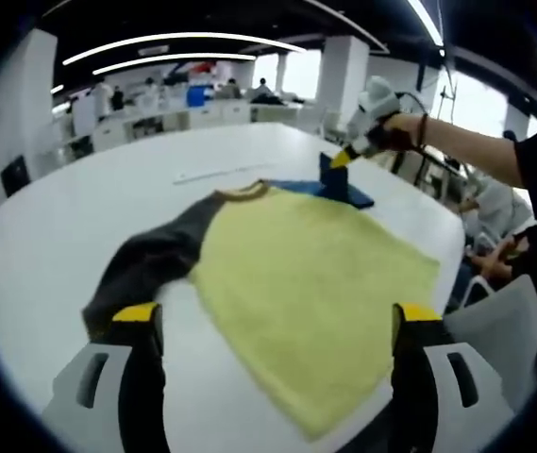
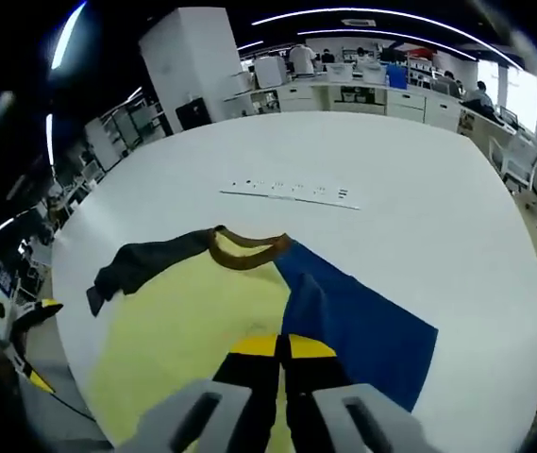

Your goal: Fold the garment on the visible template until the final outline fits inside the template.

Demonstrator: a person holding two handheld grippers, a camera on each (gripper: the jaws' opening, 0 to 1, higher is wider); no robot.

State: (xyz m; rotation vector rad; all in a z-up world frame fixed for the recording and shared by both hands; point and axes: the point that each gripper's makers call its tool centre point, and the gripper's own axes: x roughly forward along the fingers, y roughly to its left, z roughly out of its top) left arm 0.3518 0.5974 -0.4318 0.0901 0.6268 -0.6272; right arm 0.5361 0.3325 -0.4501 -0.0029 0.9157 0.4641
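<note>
The garment (image 1: 306, 293), a yellow-bodied top with a brown collar (image 2: 245, 251), one dark grey sleeve (image 1: 150, 260) and one blue sleeve (image 2: 353, 330), lay flat on the white table (image 1: 51, 226). In the left gripper view the yellow body spread toward the near edge, with the grey sleeve stretched out to its left and the blue sleeve at the far side, under the right gripper (image 1: 339, 165). In the right gripper view the blue sleeve lay folded inward, partly across the yellow body.

The right gripper (image 2: 282, 347) had its yellow-tipped jaws pressed together, clenched on the blue sleeve. A person's hand (image 1: 395, 127) held it above the far edge of the garment.

The left gripper (image 1: 273, 316) was released, its jaws standing wide apart, one at the cuff of the grey sleeve and the other at the yellow hem. Whether either jaw touched the cloth could not be determined.

A thin pale strip (image 2: 292, 193) with small dark marks lay on the table beyond the collar, well apart from the garment. Office desks (image 2: 362, 94) and chairs (image 2: 523, 156) stood beyond the table.
</note>
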